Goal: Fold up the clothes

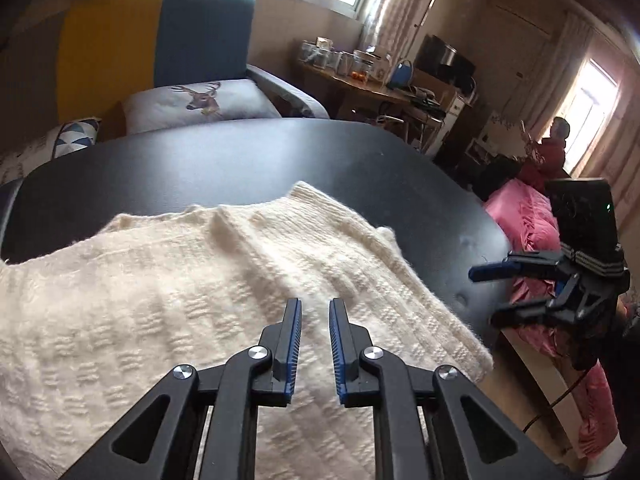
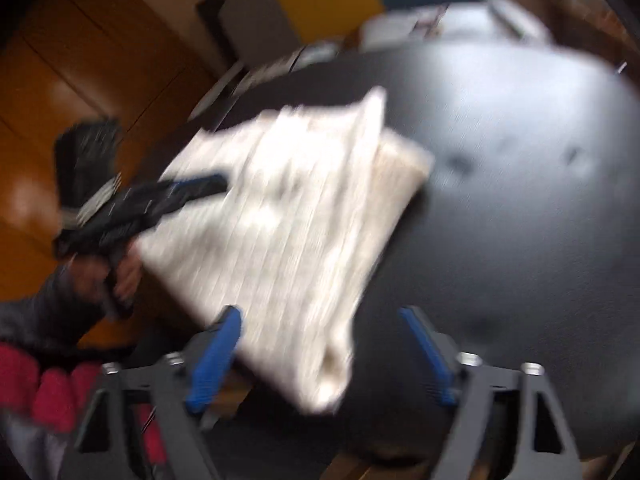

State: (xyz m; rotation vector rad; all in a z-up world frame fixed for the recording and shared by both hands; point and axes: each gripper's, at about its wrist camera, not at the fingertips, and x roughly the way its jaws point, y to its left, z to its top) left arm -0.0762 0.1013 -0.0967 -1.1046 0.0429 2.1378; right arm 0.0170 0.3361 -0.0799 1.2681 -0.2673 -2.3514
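Cream knit sweater point(image 1: 224, 280) folded on my black tabletop point(image 1: 248, 156).
Left tongs point(image 1: 315, 308) slightly parted, empty, over ribbed weave; right tongs point(image 2: 320, 320) wide open, empty.

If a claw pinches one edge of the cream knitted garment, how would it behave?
The cream knitted garment would probably droop limply; it lies in soft folded layers. Its fuzzy, textured knit likely resists slipping. Folds may fall open when lifted.

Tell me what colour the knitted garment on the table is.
Cream white knitted garment, clearest in the left wrist view.
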